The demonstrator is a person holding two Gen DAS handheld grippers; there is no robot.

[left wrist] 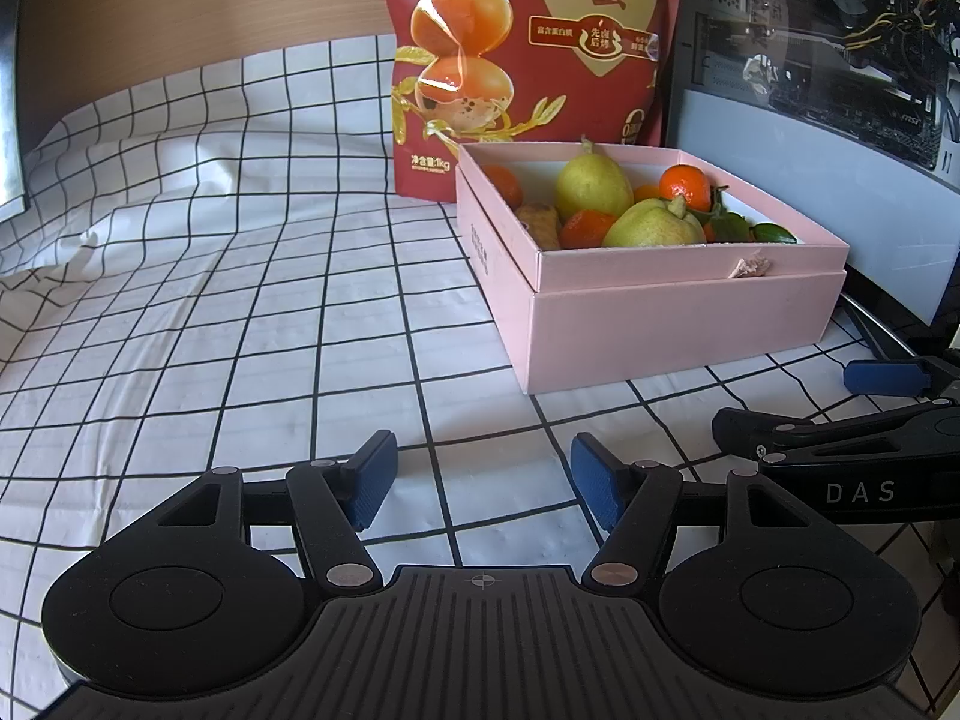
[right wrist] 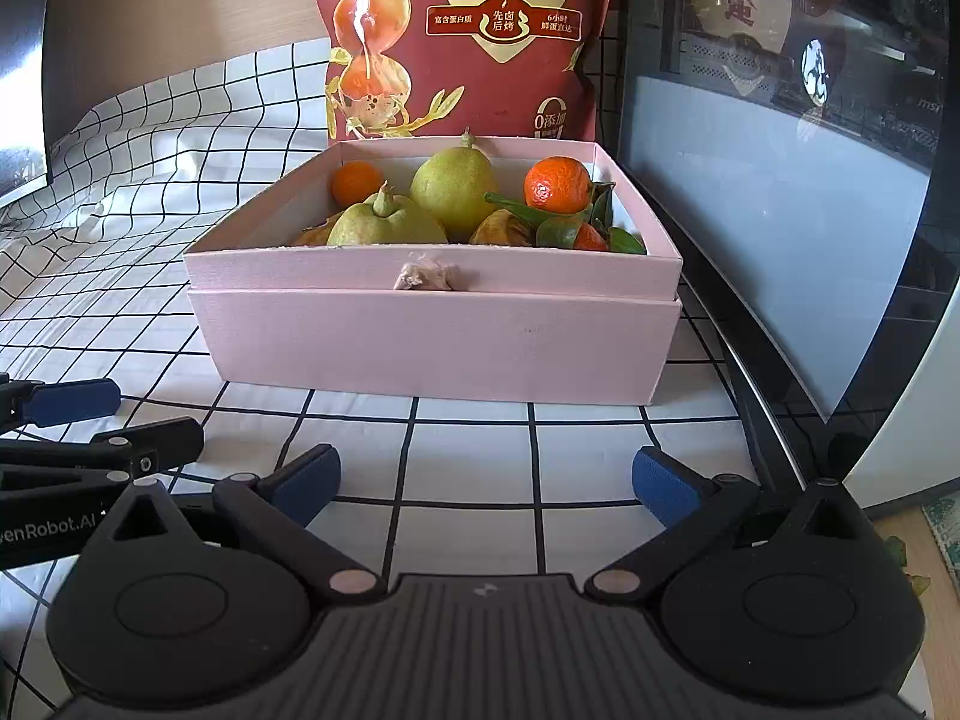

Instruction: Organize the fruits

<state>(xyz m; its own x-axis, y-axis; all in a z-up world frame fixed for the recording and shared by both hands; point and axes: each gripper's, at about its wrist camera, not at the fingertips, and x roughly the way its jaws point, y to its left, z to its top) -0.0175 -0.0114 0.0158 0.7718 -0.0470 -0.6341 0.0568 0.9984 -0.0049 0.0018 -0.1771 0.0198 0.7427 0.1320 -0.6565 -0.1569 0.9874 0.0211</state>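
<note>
A pink box [left wrist: 678,324] [right wrist: 432,342] stands on the checked cloth and holds two green pears [left wrist: 591,183] [right wrist: 453,183], several mandarins [left wrist: 684,183] [right wrist: 557,183] with green leaves, and brownish fruit low inside. My left gripper [left wrist: 483,483] hovers open over the cloth, left of and in front of the box, nothing between its blue pads [left wrist: 375,477]. My right gripper [right wrist: 486,483] is open too, right in front of the box's near wall and empty. Each gripper shows at the edge of the other's view.
A tall red snack bag [left wrist: 534,60] [right wrist: 468,36] stands right behind the box. A computer case with a glass side [left wrist: 810,96] [right wrist: 780,180] rises along the right. The white checked cloth [left wrist: 240,300] stretches to the left, wrinkled near a wooden wall.
</note>
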